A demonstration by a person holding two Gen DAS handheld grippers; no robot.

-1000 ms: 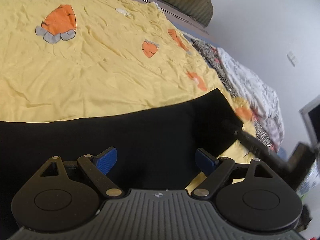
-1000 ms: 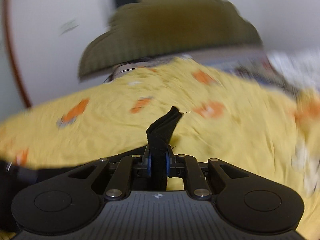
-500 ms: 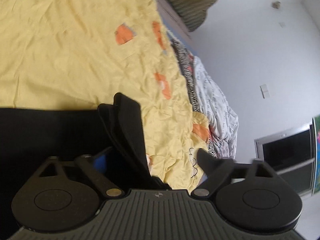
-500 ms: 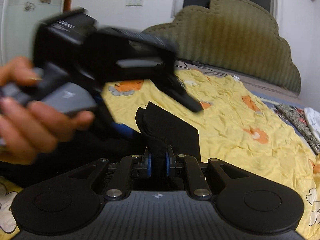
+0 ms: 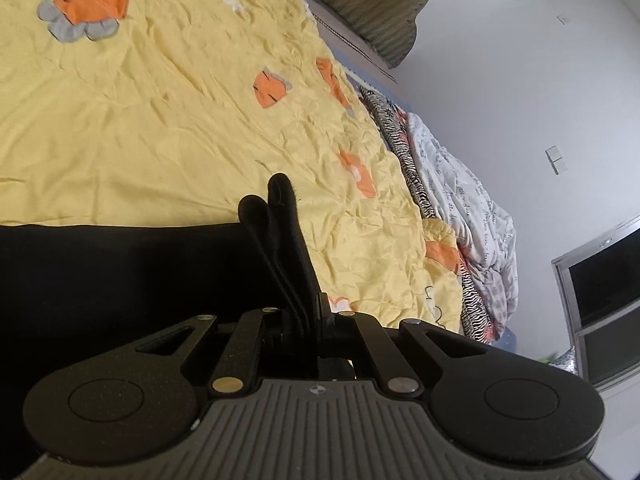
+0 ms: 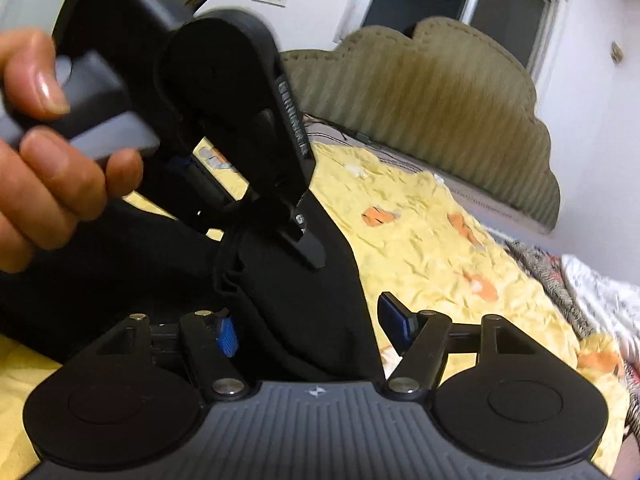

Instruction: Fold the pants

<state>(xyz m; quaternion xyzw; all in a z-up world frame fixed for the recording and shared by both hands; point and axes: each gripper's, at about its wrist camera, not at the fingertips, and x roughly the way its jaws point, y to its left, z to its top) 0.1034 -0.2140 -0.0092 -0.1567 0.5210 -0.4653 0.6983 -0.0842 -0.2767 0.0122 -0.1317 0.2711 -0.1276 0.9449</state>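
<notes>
Left wrist view: the black pants lie across the yellow bedsheet, one bunched edge standing up in the left gripper, whose jaws have just closed tight on it. The cloth looks soft, light and limp — likely to sag wherever unsupported (a layered hem or corner gives the surest hold). The right gripper has just been opening; fabric hangs between its blue pads, unpinched — a handover, seemingly.
</notes>
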